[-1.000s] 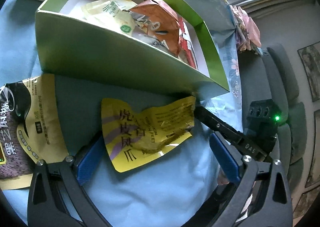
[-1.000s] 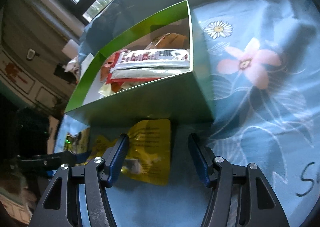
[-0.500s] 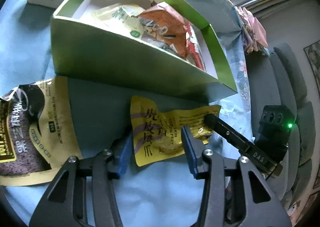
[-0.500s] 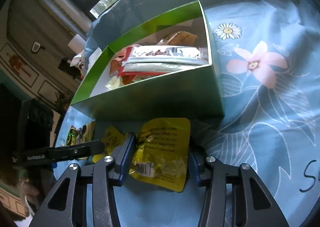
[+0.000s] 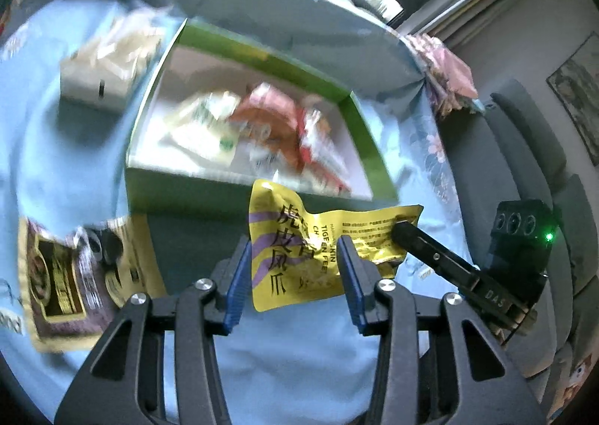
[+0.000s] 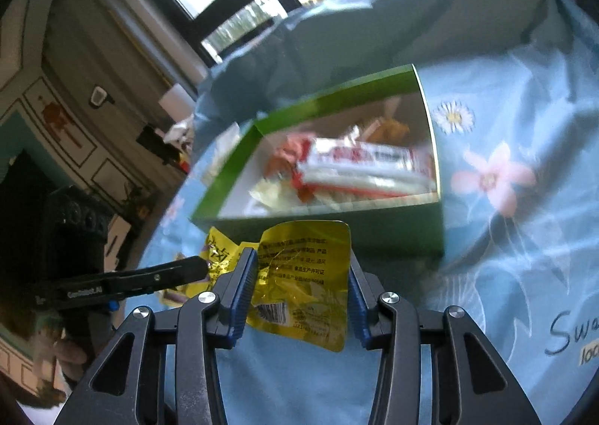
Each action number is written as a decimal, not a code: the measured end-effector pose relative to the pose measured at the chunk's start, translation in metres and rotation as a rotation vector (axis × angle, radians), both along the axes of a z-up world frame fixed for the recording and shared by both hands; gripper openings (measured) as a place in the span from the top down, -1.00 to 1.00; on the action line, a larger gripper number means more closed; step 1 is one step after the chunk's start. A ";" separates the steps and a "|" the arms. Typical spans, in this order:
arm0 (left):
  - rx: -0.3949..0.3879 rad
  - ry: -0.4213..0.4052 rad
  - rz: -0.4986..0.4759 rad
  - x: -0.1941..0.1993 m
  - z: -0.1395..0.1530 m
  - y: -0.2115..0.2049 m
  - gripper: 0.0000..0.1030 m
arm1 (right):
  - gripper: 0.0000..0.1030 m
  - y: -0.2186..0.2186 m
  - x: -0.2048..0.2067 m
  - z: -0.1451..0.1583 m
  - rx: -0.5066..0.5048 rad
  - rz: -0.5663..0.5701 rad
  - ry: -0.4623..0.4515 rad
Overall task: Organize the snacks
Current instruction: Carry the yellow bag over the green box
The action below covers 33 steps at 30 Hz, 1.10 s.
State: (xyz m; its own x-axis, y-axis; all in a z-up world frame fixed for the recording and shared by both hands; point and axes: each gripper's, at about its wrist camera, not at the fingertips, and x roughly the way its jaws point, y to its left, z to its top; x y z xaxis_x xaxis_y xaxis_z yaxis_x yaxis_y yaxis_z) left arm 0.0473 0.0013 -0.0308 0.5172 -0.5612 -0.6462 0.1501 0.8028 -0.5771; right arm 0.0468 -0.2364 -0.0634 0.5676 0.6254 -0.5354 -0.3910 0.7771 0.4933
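Observation:
Two yellow chicken-feet packets hang above the blue cloth, in front of the near wall of the green box (image 5: 187, 189) (image 6: 374, 234). My left gripper (image 5: 294, 249) is shut on the packet with purple stripes (image 5: 277, 237), whose edge (image 6: 217, 249) also shows in the right wrist view. My right gripper (image 6: 299, 260) is shut on the other packet (image 6: 307, 275), barcode side up. The two packets overlap. The right gripper's black finger (image 5: 423, 249) shows at the right of the left wrist view, and the left one's finger (image 6: 168, 271) at the left of the right wrist view. Several snacks lie in the box, among them an orange pack (image 5: 262, 114) and a red-and-white pack (image 6: 359, 159).
A black-and-yellow pouch (image 5: 75, 275) lies flat on the cloth left of my left gripper. A white carton (image 5: 97, 84) stands beyond the box's left corner. The flowered blue cloth (image 6: 505, 237) runs to the right, with a grey sofa (image 5: 524, 163) past the table edge.
Both grippers closed on the yellow packets and lifted them off the cloth. Both views now look into the box from higher up.

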 end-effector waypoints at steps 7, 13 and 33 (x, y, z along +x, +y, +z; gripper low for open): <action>0.014 -0.062 0.014 0.038 0.021 -0.003 0.16 | 0.10 0.007 0.032 0.028 -0.002 -0.019 -0.062; -0.015 -0.109 0.060 0.074 0.028 0.012 0.16 | 0.10 0.016 0.073 0.042 0.014 -0.020 -0.100; -0.061 -0.054 0.159 0.112 0.000 0.028 -0.58 | -0.17 0.035 0.129 -0.006 -0.041 -0.106 -0.007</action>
State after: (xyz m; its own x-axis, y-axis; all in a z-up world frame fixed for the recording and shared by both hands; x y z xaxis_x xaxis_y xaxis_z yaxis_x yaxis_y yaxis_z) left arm 0.1596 0.0294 -0.0310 0.6358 -0.5064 -0.5825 0.0559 0.7829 -0.6196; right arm 0.1761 -0.2013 -0.0697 0.6335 0.5391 -0.5550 -0.3090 0.8339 0.4573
